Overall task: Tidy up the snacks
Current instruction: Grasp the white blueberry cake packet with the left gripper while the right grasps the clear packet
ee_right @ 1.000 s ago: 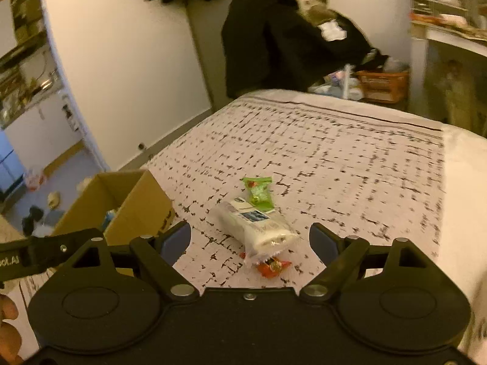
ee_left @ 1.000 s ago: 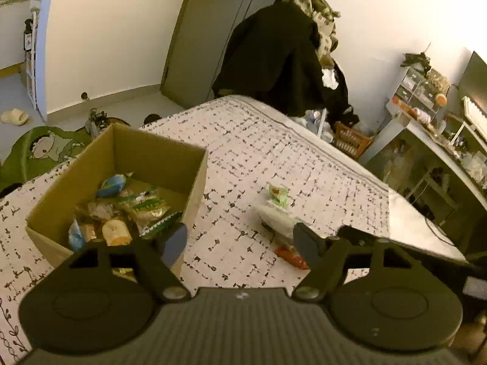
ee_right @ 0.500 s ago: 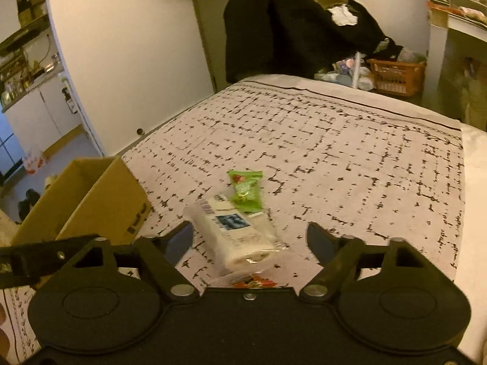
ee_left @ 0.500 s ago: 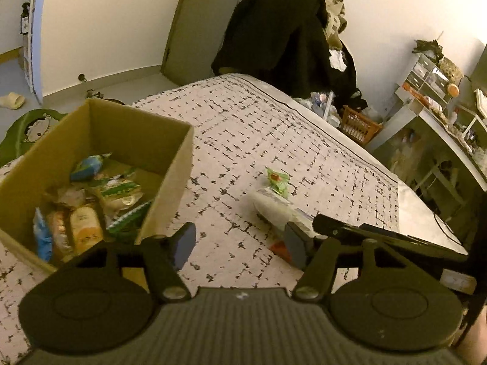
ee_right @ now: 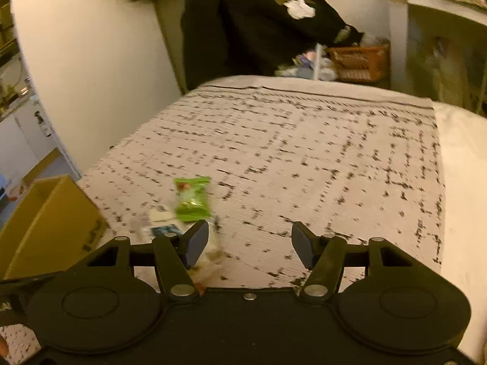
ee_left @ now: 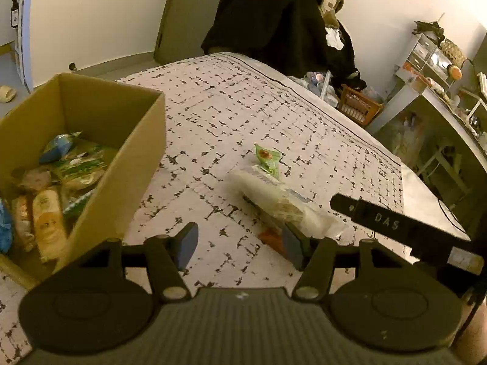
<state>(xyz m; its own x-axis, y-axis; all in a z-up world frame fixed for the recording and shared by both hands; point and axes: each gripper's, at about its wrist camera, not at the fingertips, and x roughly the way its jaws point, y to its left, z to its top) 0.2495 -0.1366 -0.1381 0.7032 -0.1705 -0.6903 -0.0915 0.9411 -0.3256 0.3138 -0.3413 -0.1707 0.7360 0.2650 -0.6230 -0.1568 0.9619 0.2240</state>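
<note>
Left tool [ee_left: 239, 248] was held low over the bed [ee_left: 274, 115], fingers spread wide with nothing between them, aimed along the patterned bedspread. Right tool [ee_right: 249, 248] was likewise spread apart and empty; its view was motion-blurred. Landmark: cardboard box [ee_left: 134, 164], standing open on the bed at the left of both views. Inside the box lay several wrapped snacks [ee_left: 48, 210], yellow, green and blue, packed against its near wall. To the right of the box, apart from it, a long white snack packet [ee_left: 274, 196] lay flat on the bedspread; a small green snack packet [ee_left: 268, 156] sat at its far end, touching or just overlapping it. A red-orange wrapper [ee_left: 271, 238] showed at the white packet's near end, partly hidden by the left tool's right finger. In the right wrist view the white packet sat under that tool's left finger, contact unclear. Beyond the box, past the bed's far end, dark clothing [ee_left: 274, 12] hung by a door, with an orange basket [ee_left: 360, 108] on the floor and a cluttered desk [ee_left: 441, 103] along the wall farther right.
</note>
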